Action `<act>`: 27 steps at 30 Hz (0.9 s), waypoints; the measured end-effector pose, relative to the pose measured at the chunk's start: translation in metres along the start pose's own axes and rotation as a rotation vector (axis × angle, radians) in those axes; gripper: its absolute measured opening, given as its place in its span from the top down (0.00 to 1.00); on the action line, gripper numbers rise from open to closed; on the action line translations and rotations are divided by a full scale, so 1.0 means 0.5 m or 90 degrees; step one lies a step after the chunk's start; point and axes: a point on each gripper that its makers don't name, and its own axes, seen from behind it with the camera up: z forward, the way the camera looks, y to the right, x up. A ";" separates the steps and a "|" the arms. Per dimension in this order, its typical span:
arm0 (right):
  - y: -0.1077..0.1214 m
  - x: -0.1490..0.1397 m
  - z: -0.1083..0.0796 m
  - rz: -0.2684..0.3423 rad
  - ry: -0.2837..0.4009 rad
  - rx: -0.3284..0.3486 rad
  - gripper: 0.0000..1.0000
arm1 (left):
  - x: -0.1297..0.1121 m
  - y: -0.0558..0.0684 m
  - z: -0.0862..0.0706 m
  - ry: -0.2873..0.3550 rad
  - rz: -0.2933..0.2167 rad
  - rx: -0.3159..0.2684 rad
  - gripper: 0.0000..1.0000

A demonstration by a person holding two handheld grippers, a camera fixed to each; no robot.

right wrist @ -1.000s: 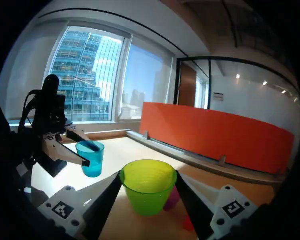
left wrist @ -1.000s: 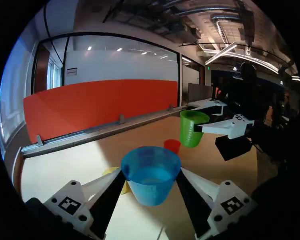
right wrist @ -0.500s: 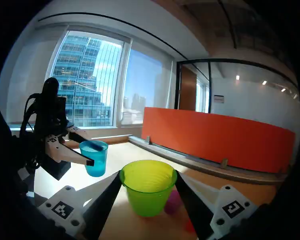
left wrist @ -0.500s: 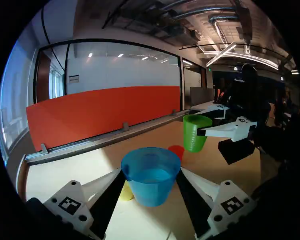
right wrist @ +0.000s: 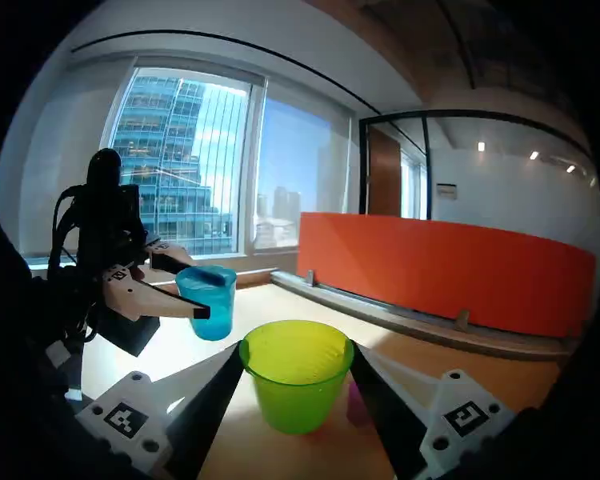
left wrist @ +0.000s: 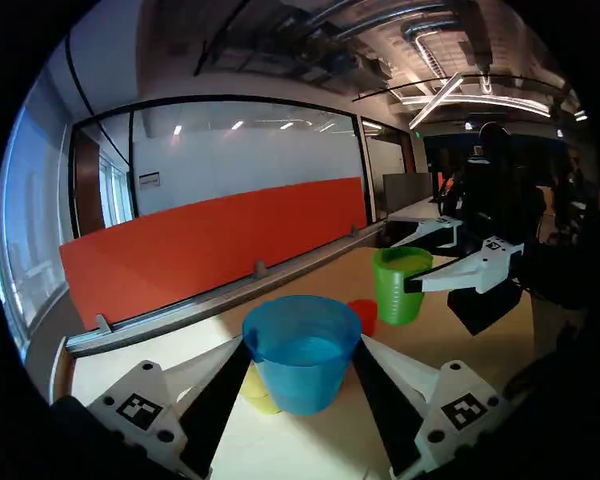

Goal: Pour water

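Closer together now: left gripper (left wrist: 302,346) grips blue cup (left wrist: 302,388) (holding water (left wrist: 308,353)), right gripper (right wrist: 296,352) green cup (right wrist: 294,396).

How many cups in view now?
5: blue cup in left gripper, green cup in right gripper; red cup, yellow cup, pink cup on table. More may be hidden.

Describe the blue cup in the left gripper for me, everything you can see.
The blue cup is translucent plastic, tapered, with a round open rim and no handle. It is upright, partly filled with water, clamped at its sides between the two fingers of the left gripper. It seems held above the table; nothing else touches it.
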 end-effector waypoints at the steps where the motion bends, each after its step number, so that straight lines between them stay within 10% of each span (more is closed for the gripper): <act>1: -0.003 0.000 0.000 0.001 0.000 0.002 0.06 | 0.006 0.000 -0.002 0.002 0.004 0.001 0.15; 27: -0.087 0.006 0.016 0.006 0.002 0.060 0.06 | 0.120 -0.011 -0.014 0.040 0.132 0.038 0.15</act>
